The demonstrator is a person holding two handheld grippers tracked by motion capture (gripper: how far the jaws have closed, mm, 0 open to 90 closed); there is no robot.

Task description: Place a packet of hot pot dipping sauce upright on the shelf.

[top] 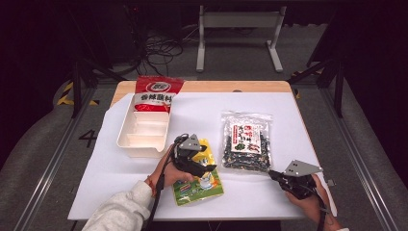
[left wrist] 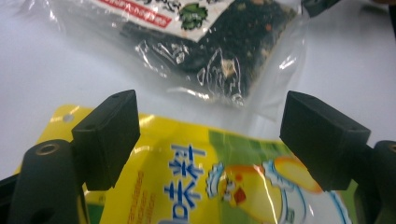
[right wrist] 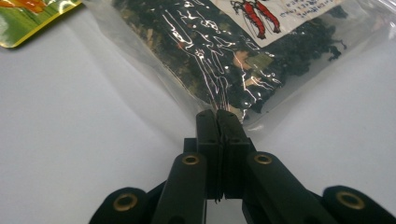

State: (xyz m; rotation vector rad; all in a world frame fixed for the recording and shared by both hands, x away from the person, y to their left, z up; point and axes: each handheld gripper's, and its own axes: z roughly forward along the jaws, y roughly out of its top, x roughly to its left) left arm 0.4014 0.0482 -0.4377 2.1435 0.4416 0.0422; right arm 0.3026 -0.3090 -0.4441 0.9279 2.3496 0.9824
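White table (top: pixel 269 192), bearing a tray (top: pixel 126 139) at rear left, a clear dark-filled bag (top: pixel 247 141) right of centre and a yellow pouch (top: pixel 199 183) at front centre. Left gripper (left wrist: pixel 210 135), jaws wide apart and empty, hangs over the pouch. Right gripper (right wrist: pixel 217 116), jaws pressed together, pinches the bag's near edge.

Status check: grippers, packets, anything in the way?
Left gripper open over yellow packet. Right gripper shut at dark packet edge; grip unclear. Nothing blocking.
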